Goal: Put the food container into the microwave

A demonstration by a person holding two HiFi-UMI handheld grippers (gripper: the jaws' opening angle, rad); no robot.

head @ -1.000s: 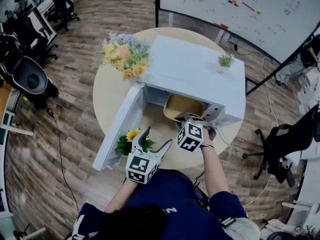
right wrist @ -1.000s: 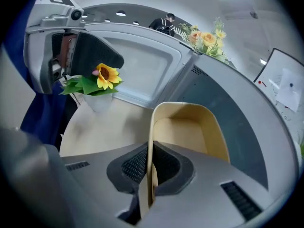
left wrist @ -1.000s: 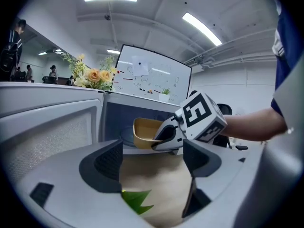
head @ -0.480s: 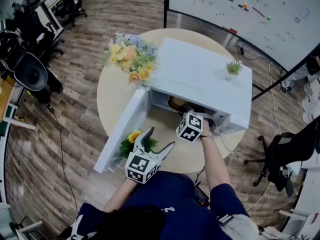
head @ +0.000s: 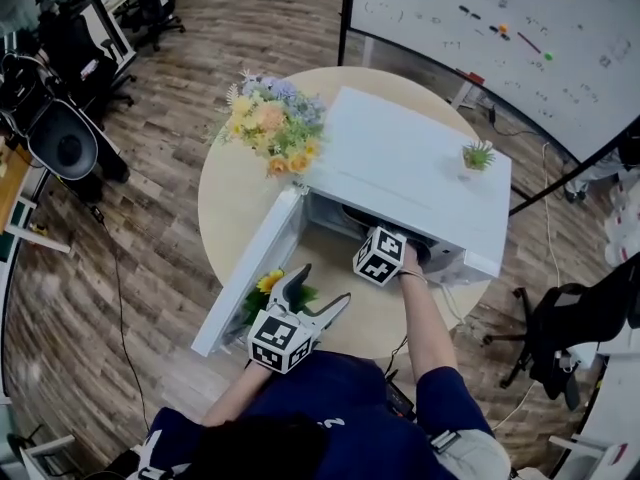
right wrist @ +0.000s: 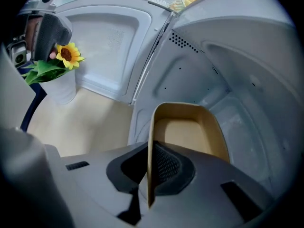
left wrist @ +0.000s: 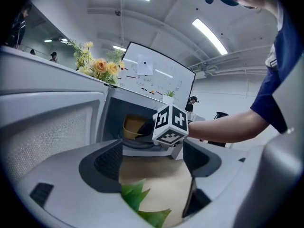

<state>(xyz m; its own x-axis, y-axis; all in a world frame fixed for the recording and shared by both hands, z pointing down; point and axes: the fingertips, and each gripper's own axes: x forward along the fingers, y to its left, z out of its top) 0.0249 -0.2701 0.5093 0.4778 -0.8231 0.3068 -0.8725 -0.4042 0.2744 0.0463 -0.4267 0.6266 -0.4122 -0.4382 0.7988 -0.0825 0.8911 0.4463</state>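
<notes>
The tan food container is inside the white microwave, just above the cavity floor. My right gripper is shut on the container's near rim, and in the head view the right gripper reaches into the microwave's mouth. The left gripper view shows the container inside the cavity, behind the right gripper's marker cube. My left gripper hangs open and empty in front of the microwave, close to the sunflower pot. The microwave door is swung wide open to the left.
A small sunflower pot stands on the round table beside the open door. A flower bouquet sits at the microwave's back left. A tiny green plant stands on top. Office chairs and a whiteboard surround the table.
My right gripper has pushed the container from the microwave's mouth deeper into the cavity, now mostly hidden under the top in the head view. The left gripper has hardly moved.
</notes>
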